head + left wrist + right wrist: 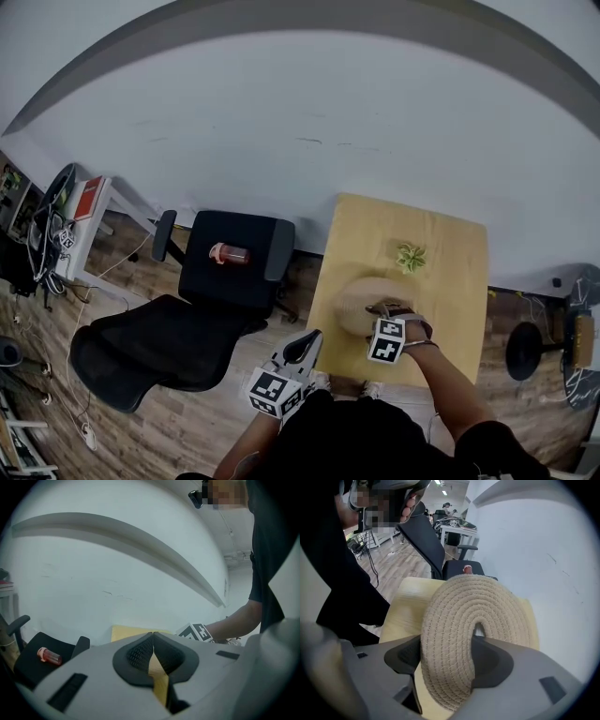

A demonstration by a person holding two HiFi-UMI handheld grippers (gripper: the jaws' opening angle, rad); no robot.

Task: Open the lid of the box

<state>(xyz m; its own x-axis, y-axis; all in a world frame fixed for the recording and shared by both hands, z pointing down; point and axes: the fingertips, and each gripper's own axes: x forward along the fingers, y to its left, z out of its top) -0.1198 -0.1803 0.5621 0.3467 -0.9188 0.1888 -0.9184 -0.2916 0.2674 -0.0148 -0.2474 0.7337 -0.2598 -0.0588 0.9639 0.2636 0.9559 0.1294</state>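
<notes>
A round woven rope lid (pixel 464 602) with a loop handle (pixel 483 623) fills the right gripper view, tilted over the small wooden table (pixel 404 609). My right gripper (pixel 447 660) has a pad on each side of the lid and presses on it. From the head view the beige woven box (pixel 361 302) sits near the table's front edge, with the right gripper (pixel 380 311) on it. Whatever lies under the lid is hidden. My left gripper (pixel 305 349) is shut and empty, held off the table's front left corner, and its pads meet (pixel 152 645).
A small green plant (pixel 410 257) stands further back on the table (pixel 450 253). To the left is a black office chair (pixel 253 281) with an orange bottle (pixel 230 253) on its seat. A white wall runs behind. Desks and cables crowd the far left.
</notes>
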